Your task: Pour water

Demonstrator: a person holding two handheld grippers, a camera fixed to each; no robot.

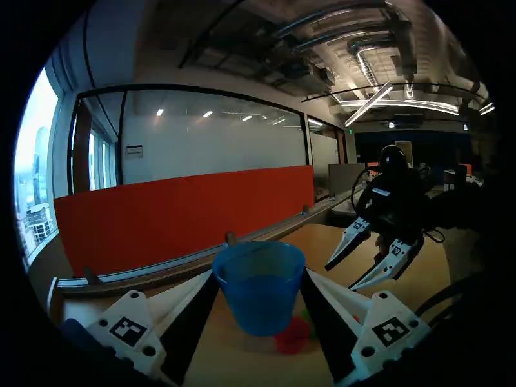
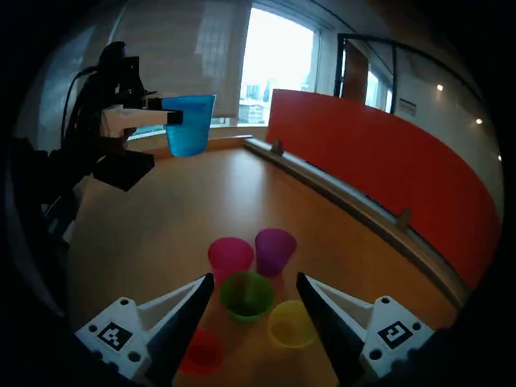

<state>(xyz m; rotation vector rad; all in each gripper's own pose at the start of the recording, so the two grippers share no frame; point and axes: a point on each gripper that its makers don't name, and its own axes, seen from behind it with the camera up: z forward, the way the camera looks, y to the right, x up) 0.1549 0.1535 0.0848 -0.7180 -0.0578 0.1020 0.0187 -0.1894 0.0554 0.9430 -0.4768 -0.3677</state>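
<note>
With left gripper (image 1: pixel 259 276) clamped on the blue cup (image 1: pixel 259 303), aloft above the tabletop (image 2: pixel 193 193), and right gripper (image 2: pixel 253 278) spread open over the green cup (image 2: pixel 246 297): carry level, centre, tip slowly.

Blue cup (image 1: pixel 259 297) upright in left tool (image 1: pixel 259 274), right tool (image 1: pixel 340 276) beyond, jaws apart

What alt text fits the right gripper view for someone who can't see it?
Open right tongs point at five plastic cups clustered on a wooden table: green cup centred, pink cup and purple cup beyond, yellow cup and red cup nearer. At upper left, the left tongs grip a translucent blue plastic cup raised above the table.
</note>
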